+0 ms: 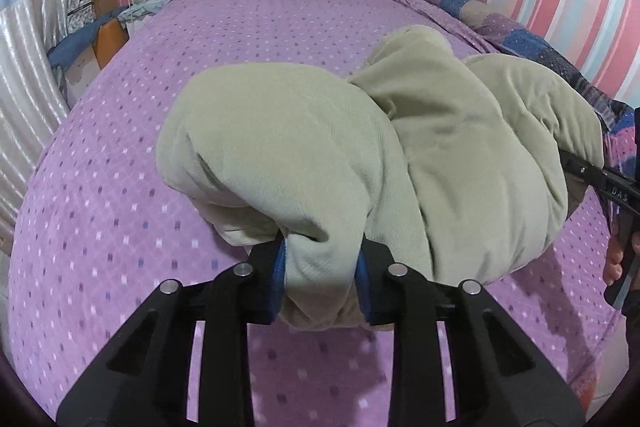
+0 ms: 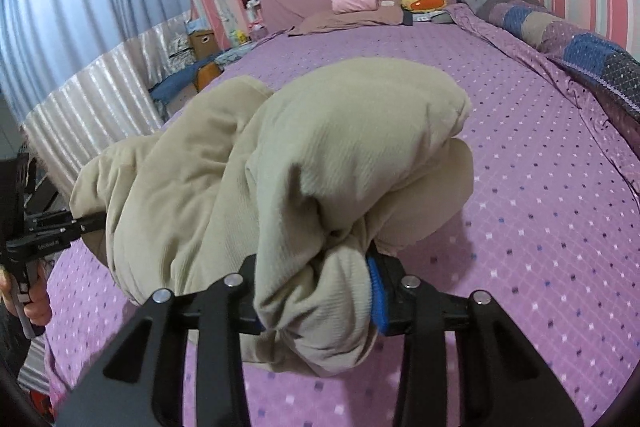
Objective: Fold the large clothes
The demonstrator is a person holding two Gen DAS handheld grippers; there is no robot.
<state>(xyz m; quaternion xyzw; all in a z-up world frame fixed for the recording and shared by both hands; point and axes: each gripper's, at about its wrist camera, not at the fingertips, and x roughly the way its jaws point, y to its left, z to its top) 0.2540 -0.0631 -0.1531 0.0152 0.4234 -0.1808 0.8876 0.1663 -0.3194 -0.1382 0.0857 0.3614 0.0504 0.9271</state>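
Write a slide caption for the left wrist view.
Left hand-held gripper clamps a bunched beige garment above the purple bed.

Right gripper (image 1: 618, 187) side arm, seen from the left wrist: white letters "DAS" were readable; whatever followed ran out of frame.
Left gripper (image 2: 44, 247) side arm, seen from the right wrist: a small white line of print was there, too small and blurred to read.
Elsewhere on bed and walls: no readable text.
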